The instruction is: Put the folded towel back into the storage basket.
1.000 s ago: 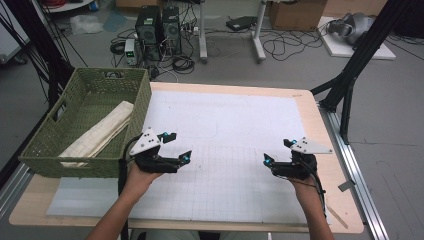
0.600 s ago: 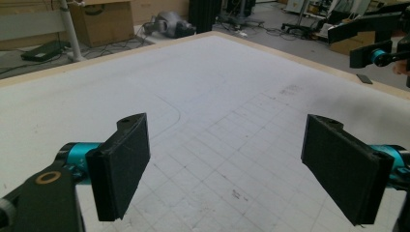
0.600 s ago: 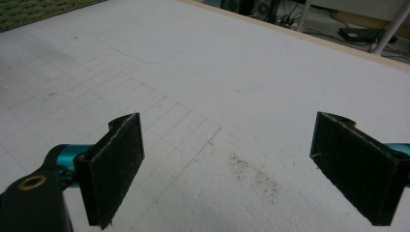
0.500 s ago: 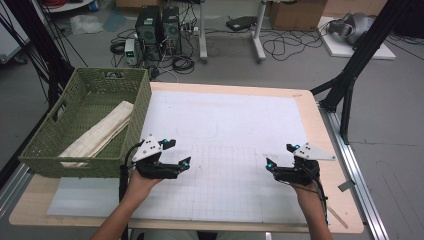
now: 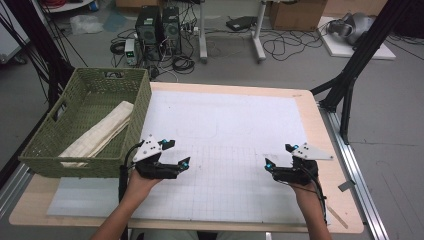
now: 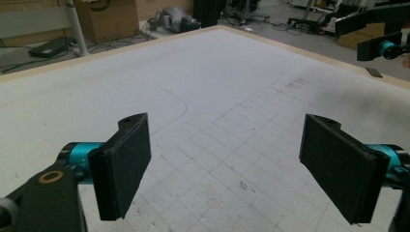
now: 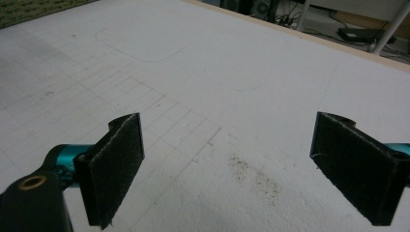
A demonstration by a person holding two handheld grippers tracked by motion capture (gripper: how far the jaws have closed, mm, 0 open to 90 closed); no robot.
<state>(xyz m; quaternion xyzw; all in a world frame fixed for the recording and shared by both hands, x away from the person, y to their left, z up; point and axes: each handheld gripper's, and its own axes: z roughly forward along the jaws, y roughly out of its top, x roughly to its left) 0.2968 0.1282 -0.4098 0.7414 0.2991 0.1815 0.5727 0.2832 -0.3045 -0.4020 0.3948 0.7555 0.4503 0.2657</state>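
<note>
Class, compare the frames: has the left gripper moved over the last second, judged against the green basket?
Yes. The left gripper has drawn back toward the person along the front corner of the green basket, jaws open.

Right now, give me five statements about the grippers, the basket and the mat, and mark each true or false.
1. The left gripper has its jaws spread wide with nothing between them. True.
2. The right gripper is clamped on a folded cloth. False: its jaws are open and hold nothing.
3. The folded cloth lies inside the green basket. True.
4. The green basket stands at the table's right edge. False: it stands at the left edge, beside the left gripper.
5. Both grippers are over the white gridded mat. True.
</note>
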